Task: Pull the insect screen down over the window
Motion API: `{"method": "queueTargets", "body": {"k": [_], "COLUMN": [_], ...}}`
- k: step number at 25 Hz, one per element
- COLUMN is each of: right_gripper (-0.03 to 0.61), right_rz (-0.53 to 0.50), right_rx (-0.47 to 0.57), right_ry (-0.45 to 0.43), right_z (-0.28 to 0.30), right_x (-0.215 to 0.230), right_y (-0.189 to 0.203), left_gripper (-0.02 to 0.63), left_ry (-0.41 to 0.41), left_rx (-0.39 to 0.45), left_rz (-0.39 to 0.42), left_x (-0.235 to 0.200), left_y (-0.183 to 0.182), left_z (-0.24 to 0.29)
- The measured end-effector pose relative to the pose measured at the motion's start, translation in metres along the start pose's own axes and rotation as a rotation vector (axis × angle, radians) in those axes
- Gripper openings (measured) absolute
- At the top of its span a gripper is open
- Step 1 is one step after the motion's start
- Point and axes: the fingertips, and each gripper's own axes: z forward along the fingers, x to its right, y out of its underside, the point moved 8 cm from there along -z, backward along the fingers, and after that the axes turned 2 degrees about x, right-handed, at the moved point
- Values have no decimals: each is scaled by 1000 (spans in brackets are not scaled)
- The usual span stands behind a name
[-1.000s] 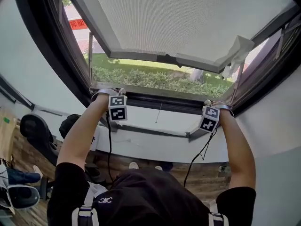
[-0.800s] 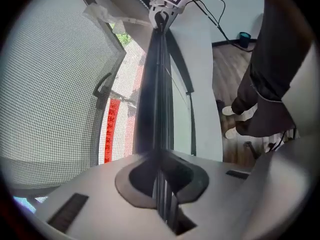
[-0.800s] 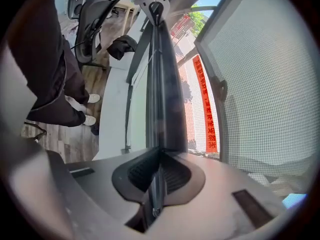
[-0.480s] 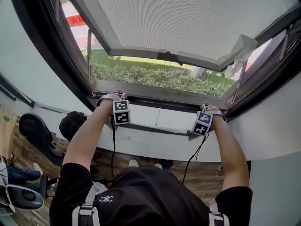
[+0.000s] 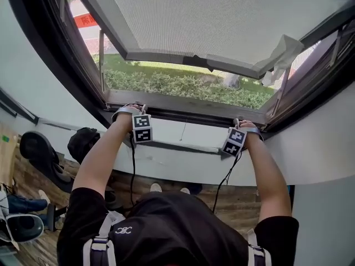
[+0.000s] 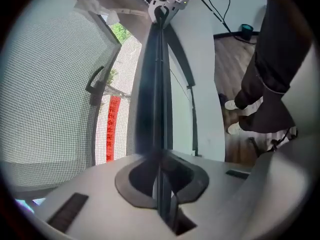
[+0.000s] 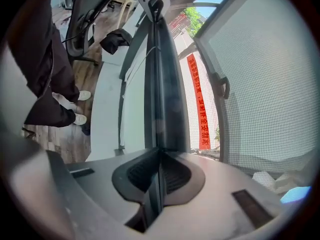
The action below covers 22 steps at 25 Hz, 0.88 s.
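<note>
The insect screen's thin dark pull bar (image 5: 188,118) lies low along the grey window sill (image 5: 183,105). The head view shows both arms (image 5: 102,154) stretched forward. Only the gripper views show the grips (left claw (image 6: 161,184) and right claw (image 7: 157,184), each clamped on the bar) and the grey mesh (image 6: 50,84) alongside.

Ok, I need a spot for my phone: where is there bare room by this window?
The white ledge is bare in its middle stretch, bordered above by the long dark screen bar and in front by a thin grey strip. Both ends are crowded: the left tongs and right tongs are each shut on that bar.
</note>
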Motion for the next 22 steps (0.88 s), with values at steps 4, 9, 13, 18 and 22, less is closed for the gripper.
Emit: {"method": "queueTargets", "body": {"k": [4, 9, 13, 18, 22], "right_gripper": [21, 21, 28, 25, 25], "right_rz": [3, -36, -69, -34, -43], "right_rx": [-20, -44, -86, -89, -86], "right_ry": [14, 46, 144, 222, 227], "right_z": [3, -2, -2, 4, 3], "right_x": [1, -6, -9, -13, -13], "right_y": [-2, -2, 0, 1, 0], "left_gripper": [32, 32, 32, 34, 34], "left_ry": [5, -27, -98, -138, -155], "left_rx": [-2, 12, 6, 9, 2], "left_rz": [11, 5, 0, -40, -29], "left_x": [-2, 2, 3, 5, 6], "left_y": [1, 2, 1, 0, 1], "left_z": [0, -2, -3, -5, -7]}}
